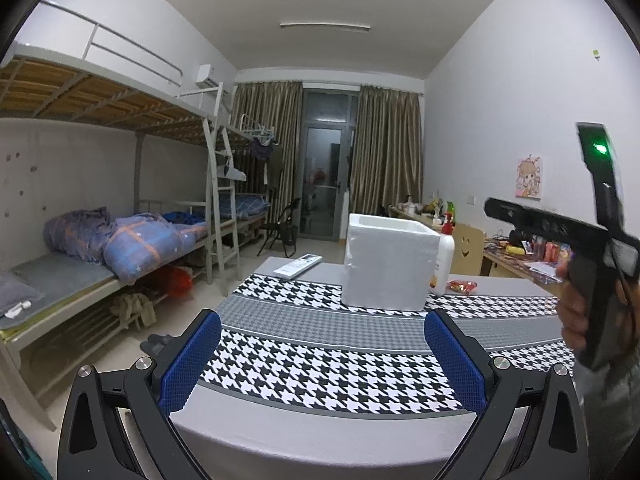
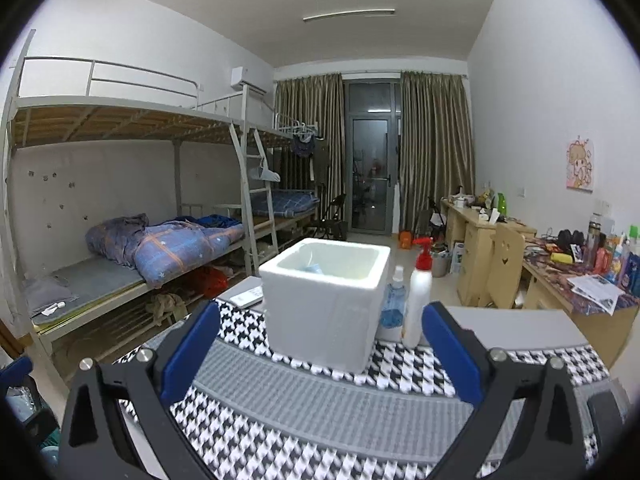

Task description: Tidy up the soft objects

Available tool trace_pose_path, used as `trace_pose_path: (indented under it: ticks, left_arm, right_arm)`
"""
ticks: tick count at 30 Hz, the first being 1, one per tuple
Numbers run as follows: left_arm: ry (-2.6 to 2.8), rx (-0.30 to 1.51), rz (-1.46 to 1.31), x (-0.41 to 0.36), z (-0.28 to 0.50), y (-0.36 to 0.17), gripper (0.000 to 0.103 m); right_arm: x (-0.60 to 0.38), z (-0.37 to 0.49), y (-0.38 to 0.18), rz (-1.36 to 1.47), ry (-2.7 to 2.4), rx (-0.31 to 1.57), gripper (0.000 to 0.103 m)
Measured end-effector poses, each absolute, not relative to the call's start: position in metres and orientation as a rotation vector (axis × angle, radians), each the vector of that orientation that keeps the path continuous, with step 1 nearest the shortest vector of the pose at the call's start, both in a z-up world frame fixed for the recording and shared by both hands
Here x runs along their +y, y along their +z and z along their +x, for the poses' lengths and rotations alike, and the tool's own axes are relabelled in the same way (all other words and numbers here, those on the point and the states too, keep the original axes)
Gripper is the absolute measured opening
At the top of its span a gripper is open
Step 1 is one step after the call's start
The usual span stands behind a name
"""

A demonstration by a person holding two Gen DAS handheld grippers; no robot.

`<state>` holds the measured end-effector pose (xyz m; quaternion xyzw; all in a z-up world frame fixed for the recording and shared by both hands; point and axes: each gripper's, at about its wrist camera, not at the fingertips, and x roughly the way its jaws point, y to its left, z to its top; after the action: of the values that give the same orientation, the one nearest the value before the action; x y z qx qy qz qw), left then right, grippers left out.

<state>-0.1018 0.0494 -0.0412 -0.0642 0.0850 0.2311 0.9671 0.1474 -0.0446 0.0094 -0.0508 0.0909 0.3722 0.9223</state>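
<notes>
No text, brand or number can be read in either view. The white bottle [image 1: 445, 264] at the right of centre in the left wrist view carries an orange label patch low on its side, but its print is too small to make out. The remote control [image 1: 299, 265] just left of centre shows rows of buttons with no legible marks. The paper sheet [image 2: 596, 286] on the desk [image 2: 600, 322] at the right edge of the right wrist view bears printing that stays blurred. The cartoon poster [image 2: 580, 165] on the right wall shows a drawn figure only, with no lettering that can be told.
</notes>
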Motion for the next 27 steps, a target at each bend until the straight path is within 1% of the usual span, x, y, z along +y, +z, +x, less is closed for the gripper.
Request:
trace_pose_path:
  ticks: [5,14,21,27]
  left_arm:
    - [0.451,0.164,-0.124,0.042,-0.101,-0.042,0.102]
    - [0.435,0.146,-0.112,0.031,-0.103,-0.045,0.102]
    - [0.427,0.144,-0.108,0.028,-0.103,-0.047,0.102]
    - [0.423,0.153,-0.097,0.024,-0.099,-0.049,0.102]
  right_arm:
    - [-0.062,0.113,-0.007,-0.102,0.707,0.124,0.102]
    - [-0.089,0.07,-0.037,-0.095,0.672,0.107,0.102]
    - [-0.103,0.058,-0.057,-0.077,0.619,0.128,0.102]
    - [-0.11,0.045,-0.069,-0.084,0.581,0.103,0.102]
